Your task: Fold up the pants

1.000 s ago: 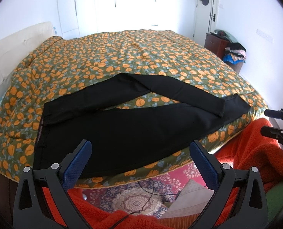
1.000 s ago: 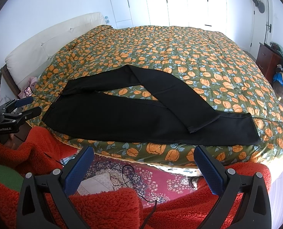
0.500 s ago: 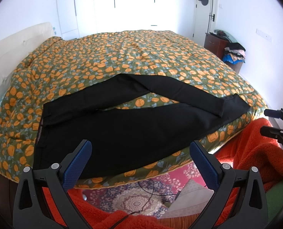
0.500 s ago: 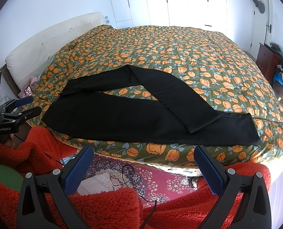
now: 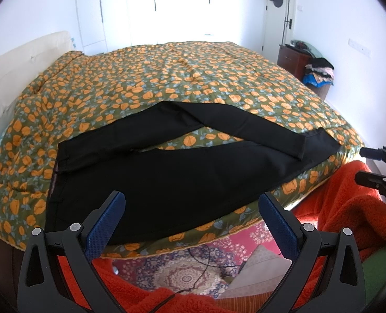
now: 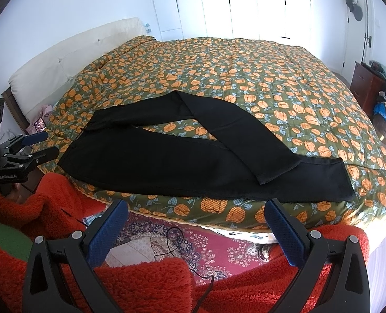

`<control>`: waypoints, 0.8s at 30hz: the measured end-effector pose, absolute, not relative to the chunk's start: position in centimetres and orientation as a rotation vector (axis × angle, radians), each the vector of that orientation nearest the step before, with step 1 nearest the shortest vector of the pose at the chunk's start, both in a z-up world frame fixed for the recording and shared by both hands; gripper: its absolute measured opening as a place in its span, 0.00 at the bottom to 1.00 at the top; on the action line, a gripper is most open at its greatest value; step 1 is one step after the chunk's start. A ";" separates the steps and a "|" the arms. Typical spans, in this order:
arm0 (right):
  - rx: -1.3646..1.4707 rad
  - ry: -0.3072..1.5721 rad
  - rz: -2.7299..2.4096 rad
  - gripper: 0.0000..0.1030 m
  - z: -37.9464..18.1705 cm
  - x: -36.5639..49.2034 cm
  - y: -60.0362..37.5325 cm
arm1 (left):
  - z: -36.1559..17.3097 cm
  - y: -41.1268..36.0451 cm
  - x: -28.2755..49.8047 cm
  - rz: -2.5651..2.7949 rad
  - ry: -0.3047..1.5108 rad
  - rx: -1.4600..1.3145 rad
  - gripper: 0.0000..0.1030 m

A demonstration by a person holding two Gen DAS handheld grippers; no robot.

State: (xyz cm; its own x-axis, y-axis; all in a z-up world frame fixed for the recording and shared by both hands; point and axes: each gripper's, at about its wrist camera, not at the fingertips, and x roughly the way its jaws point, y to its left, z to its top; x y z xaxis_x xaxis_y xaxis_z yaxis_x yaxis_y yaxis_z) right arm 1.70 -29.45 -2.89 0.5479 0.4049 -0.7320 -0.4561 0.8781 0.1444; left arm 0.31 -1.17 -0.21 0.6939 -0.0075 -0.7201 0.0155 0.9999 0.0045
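Note:
Black pants (image 5: 166,172) (image 6: 166,161) lie flat along the near edge of the bed, waist at the left, hems at the right. The far leg is bent and its hem crosses over the near leg. My left gripper (image 5: 191,208) is open, held back from the bed's edge in front of the waist half, touching nothing. My right gripper (image 6: 196,215) is open too, short of the bed in front of the hem half. Each gripper shows at the side of the other's view, the right gripper (image 5: 370,164) and the left gripper (image 6: 40,144).
The bed has an orange-flowered green quilt (image 5: 193,78) and a cream headboard (image 6: 70,60) at the left. Red fleece sleeves (image 6: 146,281) and a patterned rug (image 5: 182,271) with a cable lie below. A dark nightstand (image 5: 294,54) and a clothes pile (image 5: 319,74) stand at the right.

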 end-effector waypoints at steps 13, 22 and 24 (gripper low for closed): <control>-0.064 0.850 0.509 1.00 -2.9 1.7 -29.5 | -0.2 -1.2 0.3 -0.012 0.804 0.010 0.99; -0.066 0.851 0.509 1.00 -2.9 1.7 -29.4 | -0.3 -1.4 0.4 -0.013 0.803 0.013 0.99; -0.066 0.852 0.510 1.00 -2.9 1.6 -29.4 | -0.3 -1.4 0.4 -0.013 0.803 0.013 0.99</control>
State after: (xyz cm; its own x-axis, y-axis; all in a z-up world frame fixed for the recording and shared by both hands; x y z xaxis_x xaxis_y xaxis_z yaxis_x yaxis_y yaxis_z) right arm 1.64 -29.39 -2.94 0.5467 0.4037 -0.7336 -0.4557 0.8784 0.1438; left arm 0.38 -1.41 -0.32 0.6948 -0.0065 -0.7192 0.0166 0.9998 0.0070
